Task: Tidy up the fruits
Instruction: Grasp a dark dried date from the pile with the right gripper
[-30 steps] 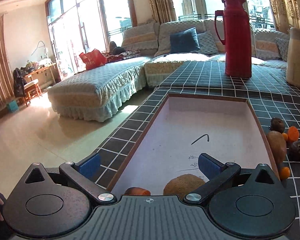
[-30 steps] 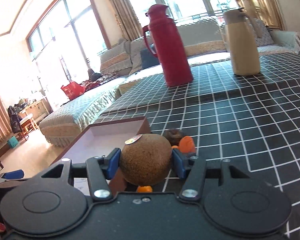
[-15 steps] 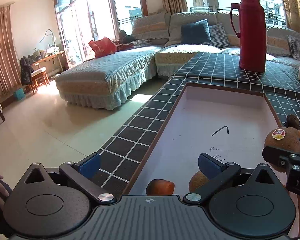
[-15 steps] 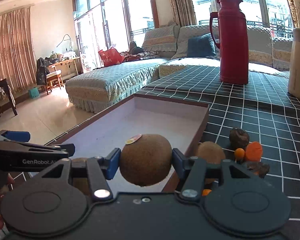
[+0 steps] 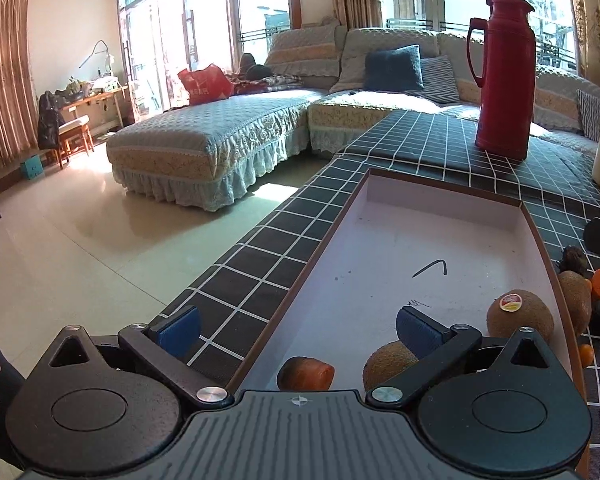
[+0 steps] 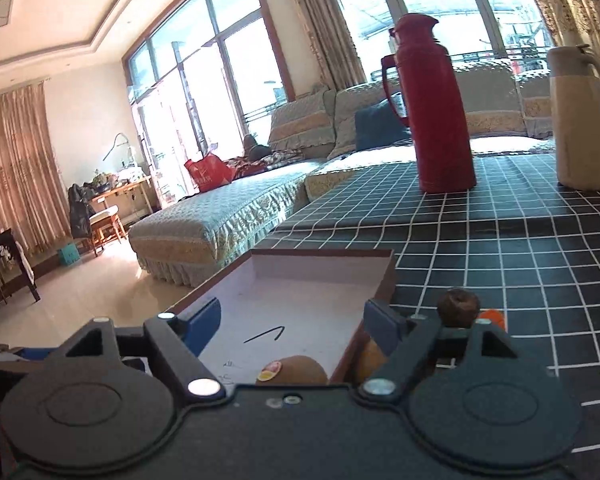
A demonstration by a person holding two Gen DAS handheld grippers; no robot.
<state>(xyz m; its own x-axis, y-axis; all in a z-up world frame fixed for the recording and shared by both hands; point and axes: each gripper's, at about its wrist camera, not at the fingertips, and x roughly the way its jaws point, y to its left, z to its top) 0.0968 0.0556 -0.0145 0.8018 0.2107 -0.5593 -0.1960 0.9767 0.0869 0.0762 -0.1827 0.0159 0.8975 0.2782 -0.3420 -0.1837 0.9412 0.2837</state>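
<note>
Right gripper (image 6: 292, 324) agape above tray (image 6: 384, 280).

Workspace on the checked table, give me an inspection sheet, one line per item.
Surface: dark checked tablecloth.
Job's things: shallow tray holding a stickered kiwi, a second kiwi and an orange piece; more fruit lies outside its right wall.
Clutter: red thermos, cream jug.
Grippers: left gripper open over the tray edge; right gripper open, empty.
Cables: nothing seen.
Surroundings: sofa, large windows.
</note>
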